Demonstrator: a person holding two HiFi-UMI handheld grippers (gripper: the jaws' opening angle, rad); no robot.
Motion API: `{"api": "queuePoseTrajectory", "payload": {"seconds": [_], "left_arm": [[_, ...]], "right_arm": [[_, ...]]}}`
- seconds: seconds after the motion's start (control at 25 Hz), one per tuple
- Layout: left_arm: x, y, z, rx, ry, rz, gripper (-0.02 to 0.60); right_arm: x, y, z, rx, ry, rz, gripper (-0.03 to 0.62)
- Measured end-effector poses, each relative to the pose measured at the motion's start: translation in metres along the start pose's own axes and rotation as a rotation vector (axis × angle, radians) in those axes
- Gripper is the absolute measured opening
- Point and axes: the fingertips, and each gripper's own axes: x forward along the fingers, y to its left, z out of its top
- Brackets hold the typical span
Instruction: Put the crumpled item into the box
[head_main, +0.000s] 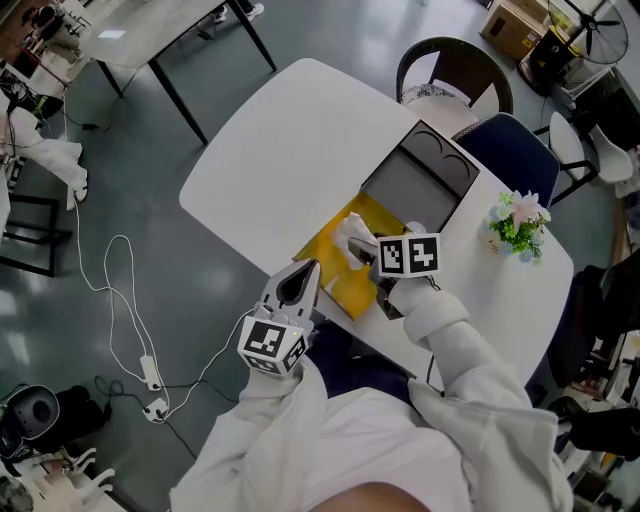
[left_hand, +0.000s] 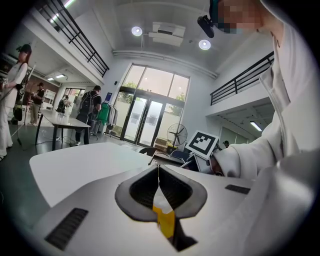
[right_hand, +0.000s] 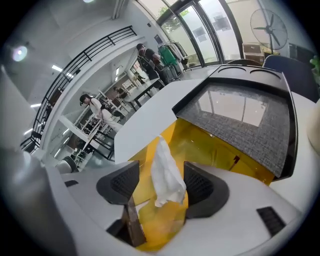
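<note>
A box stands open on the white table (head_main: 290, 150), with a yellow inside (head_main: 350, 285) (right_hand: 210, 150) and a grey lid (head_main: 415, 185) (right_hand: 245, 120) tipped back. The crumpled white tissue (head_main: 352, 238) (right_hand: 162, 160) hangs over the yellow inside, between the jaws of my right gripper (head_main: 365, 258) (right_hand: 160, 181). Those jaws stand wide apart and do not press it. My left gripper (head_main: 308, 270) (left_hand: 159, 170) is at the box's near left edge. Its jaws are together, with a yellow strip of the box (left_hand: 163, 220) between them.
A small pot of flowers (head_main: 518, 225) stands at the table's right end. A black chair (head_main: 455, 65) and a blue chair (head_main: 515, 145) sit behind the table. A white cable (head_main: 120, 300) lies on the floor to the left. People stand far off in both gripper views.
</note>
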Motion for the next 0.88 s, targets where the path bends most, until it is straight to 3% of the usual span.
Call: {"api": "queuePoseTrajectory", "payload": {"seconds": [0.4,0.6,0.76,0.88], "left_arm": [[-0.001,-0.013,0.007,0.025,-0.02,-0.023,0.018],[0.001,-0.021,0.011,0.044,-0.021,-0.034,0.018],[0.001,-0.026,0.016,0.064,-0.025,-0.037,0.018],[0.002,-0.03,0.021,0.081,-0.029,-0.039,0.018]], "right_arm": [[-0.028,-0.005,-0.002,-0.091,-0.075,-0.049,0.287],[-0.037,-0.003,-0.009,-0.083,-0.104,0.016,0.288],[-0.052,0.004,-0.007,-0.167,-0.161,0.046,0.287],[-0.068,0.01,0.002,-0.204,-0.239,0.057,0.251]]}}
